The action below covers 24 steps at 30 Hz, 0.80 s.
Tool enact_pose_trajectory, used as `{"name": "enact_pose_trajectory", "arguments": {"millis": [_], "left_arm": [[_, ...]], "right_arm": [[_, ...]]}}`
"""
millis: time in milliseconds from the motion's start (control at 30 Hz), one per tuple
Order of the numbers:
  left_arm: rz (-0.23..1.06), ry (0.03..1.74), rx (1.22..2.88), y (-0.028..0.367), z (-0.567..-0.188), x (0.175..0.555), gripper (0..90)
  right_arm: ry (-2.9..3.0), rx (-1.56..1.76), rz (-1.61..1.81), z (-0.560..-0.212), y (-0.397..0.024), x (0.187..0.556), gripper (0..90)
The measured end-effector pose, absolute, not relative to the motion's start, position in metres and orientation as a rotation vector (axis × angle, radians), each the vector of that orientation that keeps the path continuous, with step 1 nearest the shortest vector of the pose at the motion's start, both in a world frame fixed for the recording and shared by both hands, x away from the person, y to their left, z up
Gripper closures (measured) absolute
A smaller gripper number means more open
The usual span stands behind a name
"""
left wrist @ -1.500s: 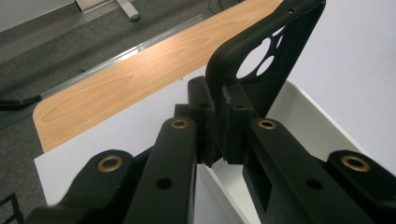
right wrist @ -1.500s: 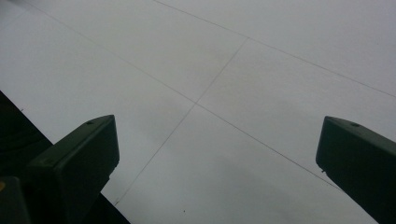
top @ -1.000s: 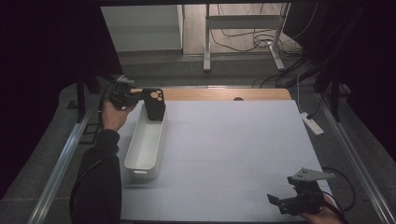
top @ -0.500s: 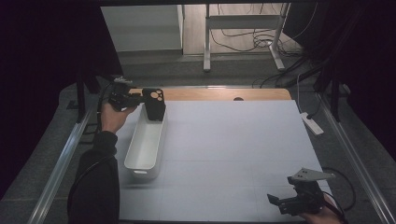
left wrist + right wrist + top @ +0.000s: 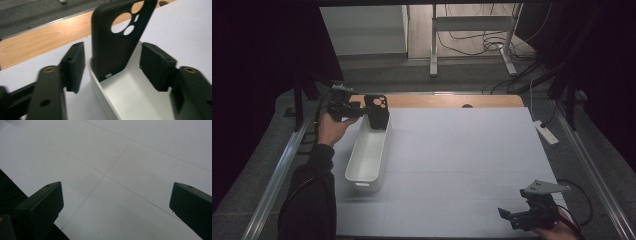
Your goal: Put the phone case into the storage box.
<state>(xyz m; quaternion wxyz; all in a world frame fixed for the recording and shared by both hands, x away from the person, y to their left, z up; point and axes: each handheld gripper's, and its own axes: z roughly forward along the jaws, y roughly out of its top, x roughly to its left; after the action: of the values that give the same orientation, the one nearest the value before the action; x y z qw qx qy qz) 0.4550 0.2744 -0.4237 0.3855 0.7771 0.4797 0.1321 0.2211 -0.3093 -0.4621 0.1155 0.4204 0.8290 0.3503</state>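
Phone case (image 5: 117, 37) upright in white bin (image 5: 130, 100), left gripper (image 5: 112, 65) jaws just spread, clear of it

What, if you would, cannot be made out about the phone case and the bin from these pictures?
- Phone case: lower edge hidden by the white bin's wall, left gripper view.
- Bin's near end cut off by the bottom edge, same view.
- Case markings too small, high view.

Black phone case (image 5: 117, 37), upright, leaning in white bin's (image 5: 130, 100) far end
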Motion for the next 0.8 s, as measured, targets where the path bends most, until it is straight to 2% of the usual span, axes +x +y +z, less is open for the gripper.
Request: {"name": "enact_pose_trajectory", "arguments": {"millis": [167, 467, 800], "left_arm": [[0.337, 1.214, 1.978, 0.274, -0.426, 0.450, 11.8], [0.284, 1.212, 1.946, 0.278, -0.436, 0.441, 2.5], [0.284, 1.172, 1.933, 0.278, -0.440, 0.426, 0.0]], "right_arm": [[2.429, 1.229, 1.026, -0.462, -0.309, 0.221, 0.0], [2.425, 1.227, 1.028, -0.462, -0.309, 0.221, 0.0], [2.416, 1.231, 1.023, -0.462, -0.309, 0.220, 0.0]]}}
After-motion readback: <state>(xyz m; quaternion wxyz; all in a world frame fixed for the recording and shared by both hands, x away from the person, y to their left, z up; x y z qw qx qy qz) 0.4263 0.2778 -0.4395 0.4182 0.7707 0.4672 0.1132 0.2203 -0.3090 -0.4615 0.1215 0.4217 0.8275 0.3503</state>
